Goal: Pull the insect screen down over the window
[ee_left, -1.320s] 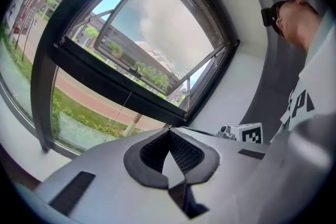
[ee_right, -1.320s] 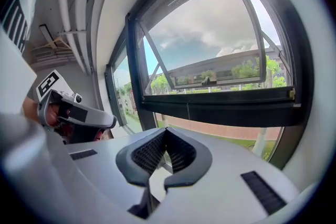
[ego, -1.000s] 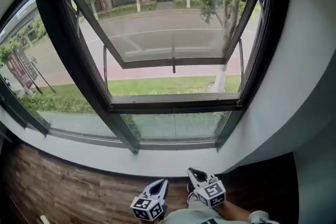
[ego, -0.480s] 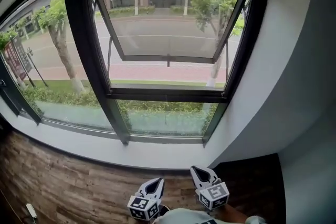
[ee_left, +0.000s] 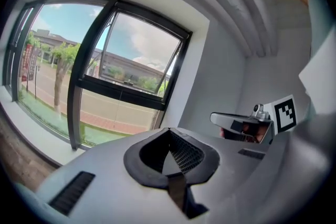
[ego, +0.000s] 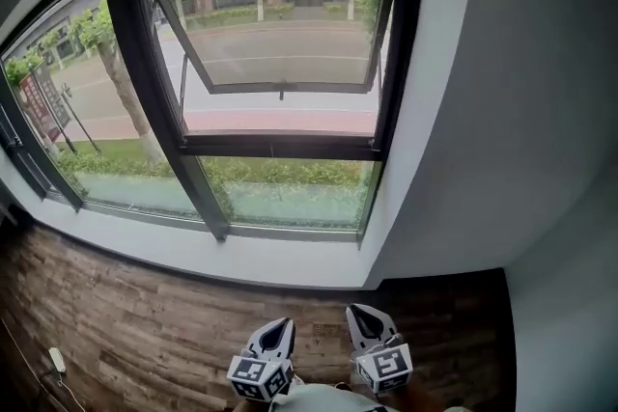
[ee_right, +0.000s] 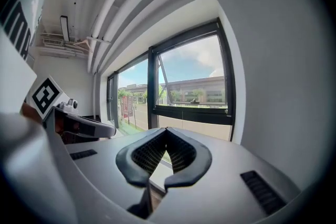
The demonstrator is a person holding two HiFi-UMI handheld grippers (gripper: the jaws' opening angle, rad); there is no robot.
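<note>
The dark-framed window fills the upper half of the head view, its top-hung sash tilted outward and open. No insect screen shows over the opening. Both grippers hang low near the bottom edge, well short of the window. My left gripper is shut and holds nothing; its jaws meet in the left gripper view. My right gripper is likewise shut and empty. Each gripper view shows the other gripper beside it: the right gripper and the left gripper.
A pale sill runs under the fixed lower pane. Wood-plank floor lies between the sill and me. A plain grey wall stands right of the window. A small white object lies on the floor at far left.
The window has slid left and up in the head view and more of the right wall shows. Both grippers stay low and shut, side by side.
</note>
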